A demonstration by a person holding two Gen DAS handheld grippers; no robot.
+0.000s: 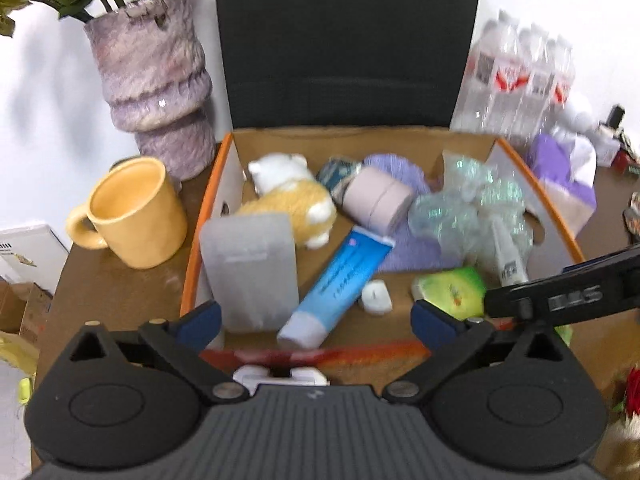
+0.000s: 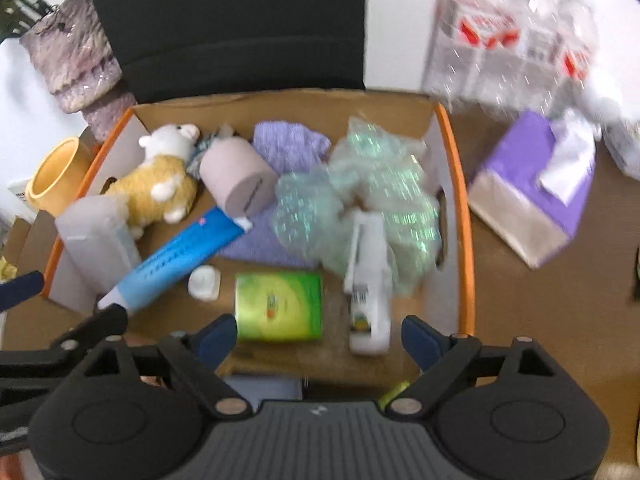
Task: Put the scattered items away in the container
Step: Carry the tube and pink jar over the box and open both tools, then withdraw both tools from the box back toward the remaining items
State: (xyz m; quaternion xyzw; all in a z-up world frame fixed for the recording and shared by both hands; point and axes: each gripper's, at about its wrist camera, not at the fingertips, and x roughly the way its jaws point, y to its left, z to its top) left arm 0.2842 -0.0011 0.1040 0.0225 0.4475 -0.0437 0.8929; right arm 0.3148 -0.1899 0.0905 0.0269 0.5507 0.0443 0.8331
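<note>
The cardboard box (image 1: 532, 184) with orange rims sits on the brown table (image 1: 120, 288), in front of a black panel (image 1: 348, 40). Inside it lie a plush sheep (image 1: 292, 196), a frosted plastic case (image 1: 252, 268) leaning on the left wall, a blue tube (image 1: 340, 284), a pale roll (image 1: 376, 200), a purple cloth (image 1: 404, 256), an iridescent mesh sponge (image 1: 472, 200), a small white cap (image 1: 376, 296), a green packet (image 2: 280, 306) and a white bottle (image 2: 368, 292).

The left hand-held gripper (image 1: 316, 318) is spread at the near edge of the box, with nothing between its blue pads; the blue tube's cap end lies just ahead of it. The right hand-held gripper (image 2: 316, 334) is likewise spread and empty, with the green packet and white bottle lying just beyond its fingers.

Outside the box: a yellow mug (image 1: 132, 216) and a furry purple vase (image 1: 152, 80) with flowers on the left; a pack of water bottles (image 2: 516, 36) and a purple tissue box (image 2: 536, 188) on the right.
</note>
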